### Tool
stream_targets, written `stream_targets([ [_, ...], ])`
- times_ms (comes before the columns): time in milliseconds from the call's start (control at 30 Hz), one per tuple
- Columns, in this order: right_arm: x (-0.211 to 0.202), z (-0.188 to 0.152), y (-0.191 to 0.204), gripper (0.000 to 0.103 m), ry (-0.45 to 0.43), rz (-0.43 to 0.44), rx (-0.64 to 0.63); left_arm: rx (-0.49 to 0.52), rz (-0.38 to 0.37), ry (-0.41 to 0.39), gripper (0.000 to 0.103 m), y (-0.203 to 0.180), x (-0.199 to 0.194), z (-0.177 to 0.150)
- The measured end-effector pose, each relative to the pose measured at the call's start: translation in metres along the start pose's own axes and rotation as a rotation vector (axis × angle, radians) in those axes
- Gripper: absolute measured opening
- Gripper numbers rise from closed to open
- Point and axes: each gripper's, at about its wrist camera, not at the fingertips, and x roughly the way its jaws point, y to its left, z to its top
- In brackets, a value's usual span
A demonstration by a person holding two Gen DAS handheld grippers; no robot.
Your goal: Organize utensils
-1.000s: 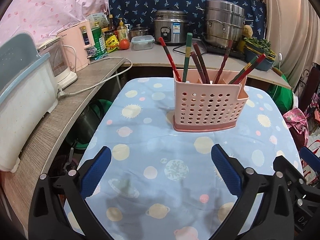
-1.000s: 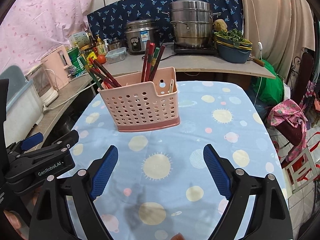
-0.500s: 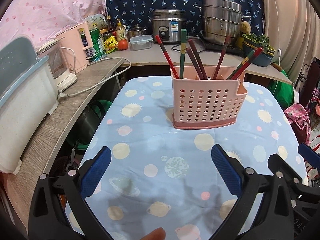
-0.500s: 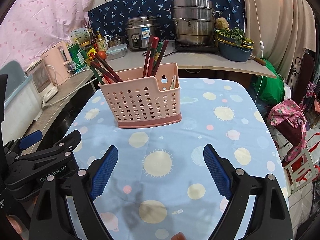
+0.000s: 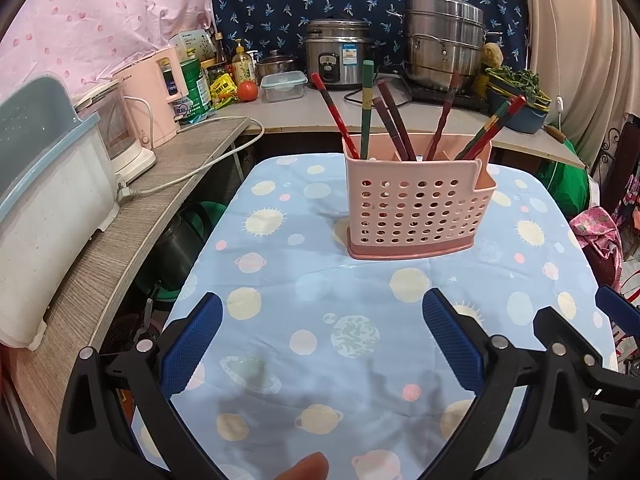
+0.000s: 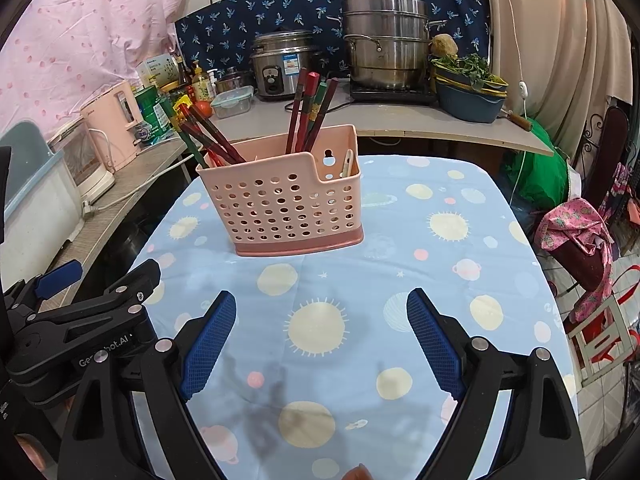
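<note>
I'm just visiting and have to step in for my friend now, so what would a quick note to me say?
Left gripper: open, holding nothing, above the tablecloth.
Right gripper: open, holding nothing, beside it.
The pink basket stands upright on the table, ahead of both grippers.
Done: the chopsticks stand inside it, in a few bunches, with a pale utensil in the end compartment.
Left: no loose utensils in view; perhaps only tidying the bunches.

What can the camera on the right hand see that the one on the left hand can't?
Only the right wrist view shows a pale utensil in the low end compartment of the pink holder, plus the left gripper's side. Only the left wrist view shows the right gripper's edge and the full white bin on the shelf. Both show the holder standing on the planet-print cloth, chopsticks upright in it, and open, empty jaws.
</note>
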Motion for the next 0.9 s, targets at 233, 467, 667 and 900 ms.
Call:
stream_targets([
  [233, 0.0004, -0.0005, 0.0008, 0.084, 0.004, -0.005, -0.001, -0.001, 0.001, -0.001, 0.096, 0.0003, -0.0005, -0.0004],
  [467, 0.0012, -0.0005, 0.0004, 0.084, 0.006, -0.007, -0.002, -0.001, 0.004, 0.002, 0.096, 0.0024, -0.0012, -0.0024],
  [667, 0.0013, -0.0015, -0.0011, 0.084, 0.003, -0.016, -0.003, -0.001, 0.003, 0.000, 0.096, 0.0025, -0.0013, -0.0028],
  [900, 0.0010, -0.0014, -0.0019, 0.084, 0.005, -0.020, 0.000, 0.002, 0.005, 0.000, 0.096, 0.0016, -0.0013, -0.0032],
])
